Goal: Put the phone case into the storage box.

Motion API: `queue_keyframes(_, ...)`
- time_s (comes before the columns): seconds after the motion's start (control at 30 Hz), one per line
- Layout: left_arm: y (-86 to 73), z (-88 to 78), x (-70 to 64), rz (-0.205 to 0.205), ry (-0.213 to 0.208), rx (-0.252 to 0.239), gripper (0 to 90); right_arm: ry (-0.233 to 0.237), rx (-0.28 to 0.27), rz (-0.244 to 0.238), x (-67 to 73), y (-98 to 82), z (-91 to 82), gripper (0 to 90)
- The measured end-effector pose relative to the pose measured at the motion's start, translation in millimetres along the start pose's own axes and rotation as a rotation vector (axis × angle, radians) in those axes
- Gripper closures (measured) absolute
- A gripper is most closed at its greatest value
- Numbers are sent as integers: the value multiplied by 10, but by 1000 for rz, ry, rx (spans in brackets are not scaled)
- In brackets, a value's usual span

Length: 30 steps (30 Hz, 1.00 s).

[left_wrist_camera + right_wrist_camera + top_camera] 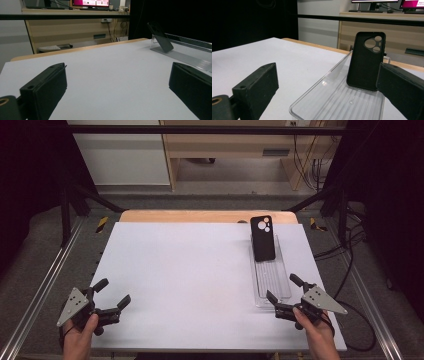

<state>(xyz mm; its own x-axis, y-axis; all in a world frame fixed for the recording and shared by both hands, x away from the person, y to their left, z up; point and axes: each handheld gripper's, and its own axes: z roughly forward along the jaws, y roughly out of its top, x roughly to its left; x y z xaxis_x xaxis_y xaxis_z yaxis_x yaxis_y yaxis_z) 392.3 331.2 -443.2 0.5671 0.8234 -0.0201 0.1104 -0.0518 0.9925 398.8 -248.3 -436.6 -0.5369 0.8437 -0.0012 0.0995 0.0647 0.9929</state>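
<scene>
A black phone case [263,238] with round camera cut-outs leans upright at the far end of a clear plastic tray [272,282] on the right of the white table. From the right gripper view the case [366,60] stands just ahead, inside the tray [317,102]. My right gripper [283,295] rests at the tray's near end, jaws open and holding nothing. At the near left of the table my left gripper [113,293] is open and holds nothing as well. Its own view catches the case [161,37] and tray [182,57] far off to the right.
The white table top [190,270] is bare between the grippers. A wooden strip [200,216] runs along its far edge. Metal rails [47,280] flank both sides, and cables [350,265] lie on the floor at the right. Shelving and monitors stand beyond the table.
</scene>
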Motion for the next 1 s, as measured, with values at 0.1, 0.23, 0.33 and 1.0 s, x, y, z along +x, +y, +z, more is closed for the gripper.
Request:
queue_keyframes(0.1, 1, 2, -4, 5, -3, -1, 18, 4, -3, 1, 13, 0, 18, 43)
queue_keyframes(0.23, 4, 2, -8, 7, -5, -4, 17, 8, -9, 3, 32, 5, 44, 43)
queue_keyframes(0.33, 6, 1, -12, 8, -6, -7, 18, 11, -10, 1, 47, 7, 65, 43)
queue_keyframes(1.0, 14, 44, -68, 43, -31, 1, 18, -28, 5, 28, 99, -18, 209, 40)
